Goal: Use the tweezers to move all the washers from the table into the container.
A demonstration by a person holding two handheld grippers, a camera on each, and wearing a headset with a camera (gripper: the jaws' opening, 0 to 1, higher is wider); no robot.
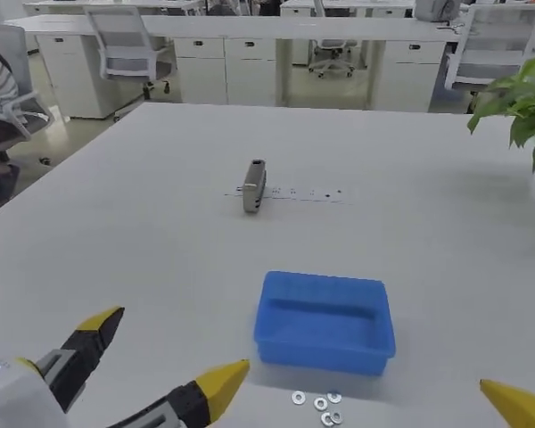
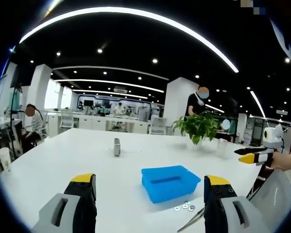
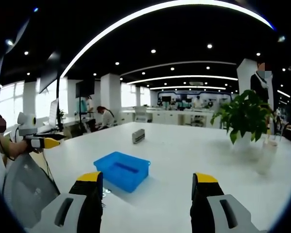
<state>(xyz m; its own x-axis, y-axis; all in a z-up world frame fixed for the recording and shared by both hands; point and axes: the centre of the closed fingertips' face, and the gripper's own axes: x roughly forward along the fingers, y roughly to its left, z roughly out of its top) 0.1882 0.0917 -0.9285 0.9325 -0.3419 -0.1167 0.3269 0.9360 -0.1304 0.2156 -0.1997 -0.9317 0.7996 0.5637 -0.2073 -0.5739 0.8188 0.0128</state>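
A blue container (image 1: 325, 323) stands on the white table, with several small metal washers (image 1: 319, 406) lying just in front of it. My left gripper (image 1: 165, 352) hovers open and empty at the lower left of the head view. One yellow fingertip (image 1: 515, 403) of my right gripper shows at the lower right. In the left gripper view the container (image 2: 169, 182), the washers (image 2: 185, 207) and thin metal tweezers (image 2: 191, 222) lie ahead between the open jaws. The right gripper (image 3: 146, 177) is open and empty, with the container (image 3: 122, 170) ahead to its left.
A small grey metal block (image 1: 254, 185) stands at the middle of the table (image 1: 143, 223). A potted plant (image 1: 517, 107) sits at the right edge. Desks, chairs and people fill the office behind.
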